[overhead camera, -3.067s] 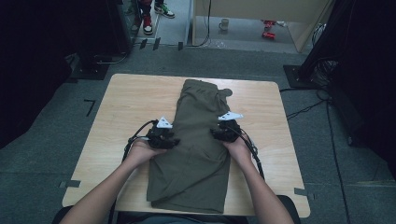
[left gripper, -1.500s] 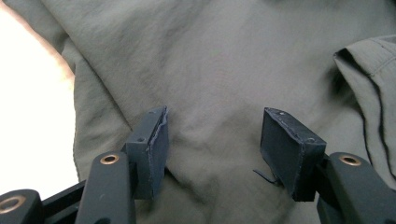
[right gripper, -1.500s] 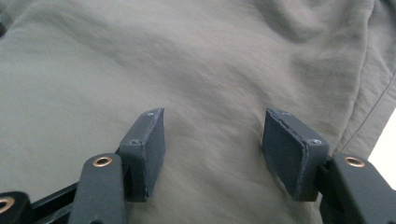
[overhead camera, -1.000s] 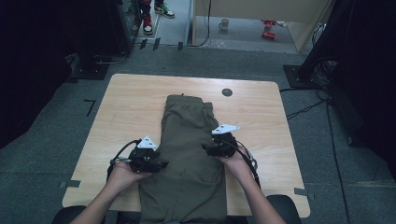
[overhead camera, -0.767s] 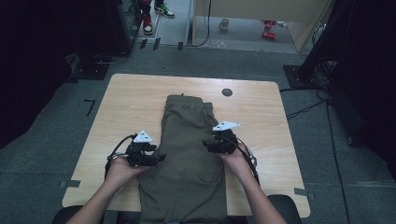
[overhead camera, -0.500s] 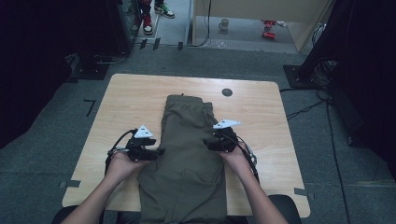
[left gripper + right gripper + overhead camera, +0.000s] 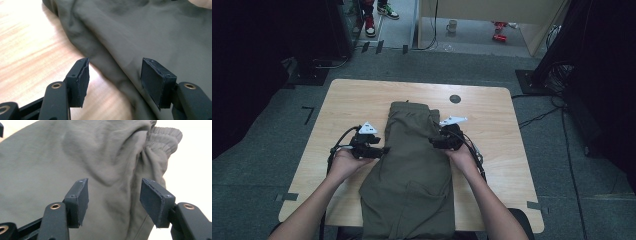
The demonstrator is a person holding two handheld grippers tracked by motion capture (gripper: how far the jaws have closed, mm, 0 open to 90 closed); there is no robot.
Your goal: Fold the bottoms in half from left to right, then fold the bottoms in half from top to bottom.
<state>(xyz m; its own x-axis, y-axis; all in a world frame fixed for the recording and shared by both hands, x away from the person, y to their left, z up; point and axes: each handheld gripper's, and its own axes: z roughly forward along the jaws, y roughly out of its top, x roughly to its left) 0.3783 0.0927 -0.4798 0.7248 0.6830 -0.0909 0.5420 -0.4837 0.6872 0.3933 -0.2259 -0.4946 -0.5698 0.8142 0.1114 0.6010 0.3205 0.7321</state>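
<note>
A pair of olive-green trousers (image 7: 412, 165) lies lengthwise down the middle of the wooden bench (image 7: 347, 100), its gathered elastic waistband towards the far edge and its lower part running over the near edge, towards the person. No container stands on the bench (the mug (image 7: 452, 26) sits on the floor beyond the far edge).

The left hand-held gripper (image 7: 379, 150) sits at the left side edge of the trousers, about midway between the far and near edges of the bench. In the left gripper view its jaws stand apart, one pad (image 7: 83, 77) over bare wood and the other over the cloth, with the folded side edge of the garment running between them; neither pad presses on it.

The right hand-held gripper (image 7: 437, 142) sits at the right side edge of the trousers, slightly farther from the person than the left one. Its jaws are likewise released, spread over rumpled cloth just below the waistband (image 7: 162, 135), gripping nothing.

A small dark round mark (image 7: 455, 99) lies on the bench near the far edge.
</note>
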